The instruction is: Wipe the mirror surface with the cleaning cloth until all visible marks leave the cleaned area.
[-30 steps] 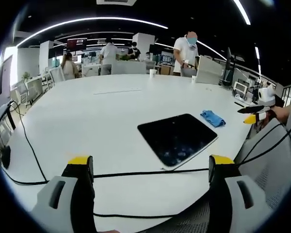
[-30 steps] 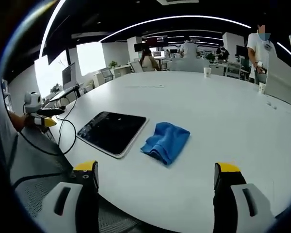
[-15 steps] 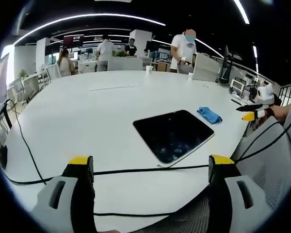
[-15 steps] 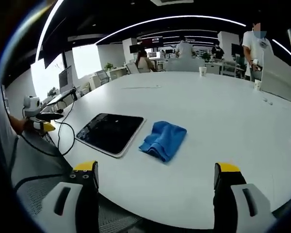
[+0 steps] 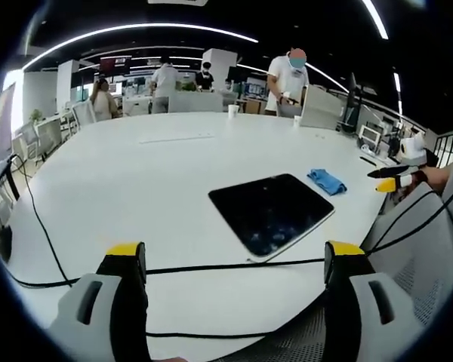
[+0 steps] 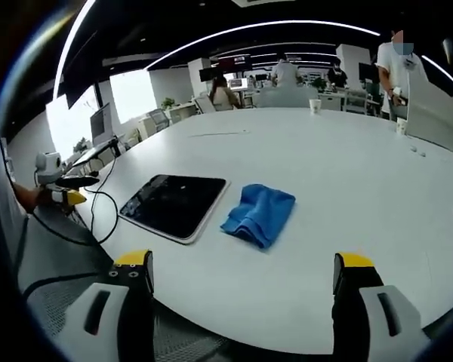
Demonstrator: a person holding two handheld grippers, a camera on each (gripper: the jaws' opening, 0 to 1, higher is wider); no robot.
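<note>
Lying beyond spread fingers (image 6: 355, 279), cloth (image 6: 258, 214), mirror (image 6: 174, 205)

Bright overhead strip lights (image 5: 143, 29), window glare, strong fisheye bending, slightly soft

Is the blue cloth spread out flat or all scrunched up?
Scrunched up. The blue cloth sits in a bunched, folded heap with raised creases on the white table, beside the mirror, not laid flat. Neither claw holds it.

Opposed views share mirror (image 5: 272, 213); cloth (image 6: 258, 214).
</note>
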